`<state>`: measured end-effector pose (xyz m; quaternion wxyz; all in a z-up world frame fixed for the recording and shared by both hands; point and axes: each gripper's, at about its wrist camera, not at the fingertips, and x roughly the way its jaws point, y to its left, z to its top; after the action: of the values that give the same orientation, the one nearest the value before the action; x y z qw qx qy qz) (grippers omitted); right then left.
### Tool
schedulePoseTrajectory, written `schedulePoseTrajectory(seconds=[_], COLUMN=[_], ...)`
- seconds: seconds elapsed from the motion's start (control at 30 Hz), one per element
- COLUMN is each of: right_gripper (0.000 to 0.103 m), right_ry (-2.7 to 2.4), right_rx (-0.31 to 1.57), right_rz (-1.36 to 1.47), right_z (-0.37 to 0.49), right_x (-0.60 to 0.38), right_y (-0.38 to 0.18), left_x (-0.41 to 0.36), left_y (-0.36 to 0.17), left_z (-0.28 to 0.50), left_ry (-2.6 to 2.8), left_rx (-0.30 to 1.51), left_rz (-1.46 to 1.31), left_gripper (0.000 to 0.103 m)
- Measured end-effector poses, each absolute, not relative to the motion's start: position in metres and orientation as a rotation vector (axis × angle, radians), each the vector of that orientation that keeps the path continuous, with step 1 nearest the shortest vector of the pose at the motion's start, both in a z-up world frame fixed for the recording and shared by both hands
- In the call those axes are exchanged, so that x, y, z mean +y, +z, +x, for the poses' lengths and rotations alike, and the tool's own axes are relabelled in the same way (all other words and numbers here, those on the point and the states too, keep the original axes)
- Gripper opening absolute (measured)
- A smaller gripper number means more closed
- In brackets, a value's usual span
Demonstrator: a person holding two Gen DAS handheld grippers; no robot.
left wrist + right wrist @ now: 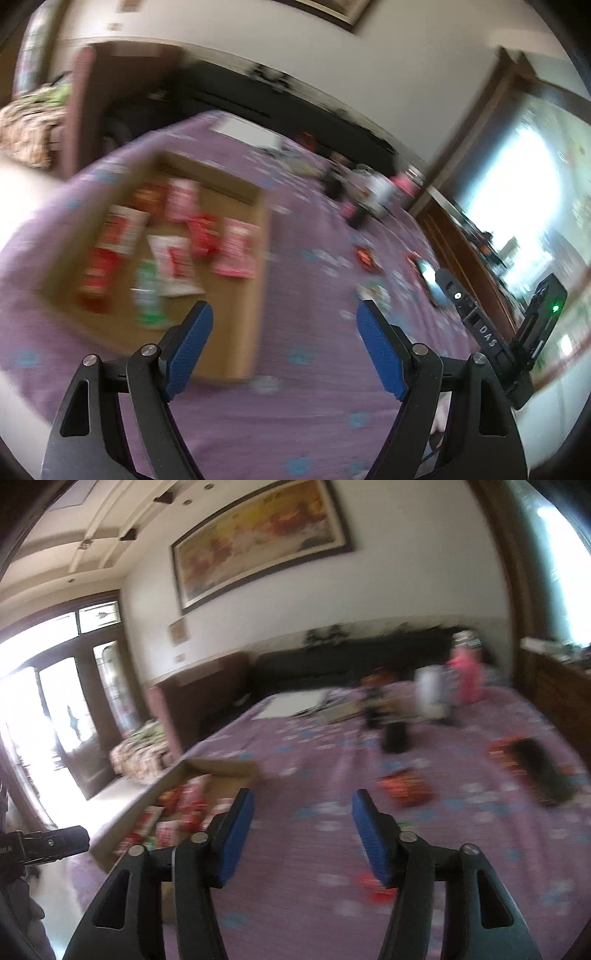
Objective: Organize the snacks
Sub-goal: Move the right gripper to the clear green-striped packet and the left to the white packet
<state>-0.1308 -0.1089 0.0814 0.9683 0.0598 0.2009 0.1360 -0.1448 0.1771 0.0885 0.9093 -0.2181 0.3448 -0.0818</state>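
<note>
Snack packets (406,792) on the bed (295,886) look light, soft and crinkly; pinch an edge. Both jaws spread, empty.

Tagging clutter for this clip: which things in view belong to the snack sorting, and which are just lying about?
Job:
cardboard box
snack packets in the box
loose red packet on the purple cloth

Lying about:
pink bottle
white container
framed painting
</note>
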Motion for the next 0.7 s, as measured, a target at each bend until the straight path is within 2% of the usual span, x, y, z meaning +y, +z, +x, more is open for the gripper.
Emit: schedulePoseTrajectory(seconds=[0.2,0.43,0.67,0.7], right_gripper=[0.065,0.066,0.053,0.043], right_ry=[0.099,0.202,0.329,0.341], right_rx=[0.456,0.700,0.849,0.868], right_rz=[0.150,0.289,0.308,0.290], right_z=[-0.132,-0.047,0.016,0.020], right_x=[-0.192,-0.204,-0.156,-0.148], right_y=[0.078,0.032,-0.007,-0.013], left_x=[0.118,0.117,0.124,0.125], left_y=[0.066,0.065,0.061,0.060], left_z=[-0.118,-0.115,-0.114,-0.113], left_ry=[-0.317,-0.260,-0.224,-0.222], left_rx=[0.825,0.833,0.841,0.841], left_rz=[-0.424,-0.413,-0.400,-0.401], left_gripper=[0.080,0.080,0.080,0.080])
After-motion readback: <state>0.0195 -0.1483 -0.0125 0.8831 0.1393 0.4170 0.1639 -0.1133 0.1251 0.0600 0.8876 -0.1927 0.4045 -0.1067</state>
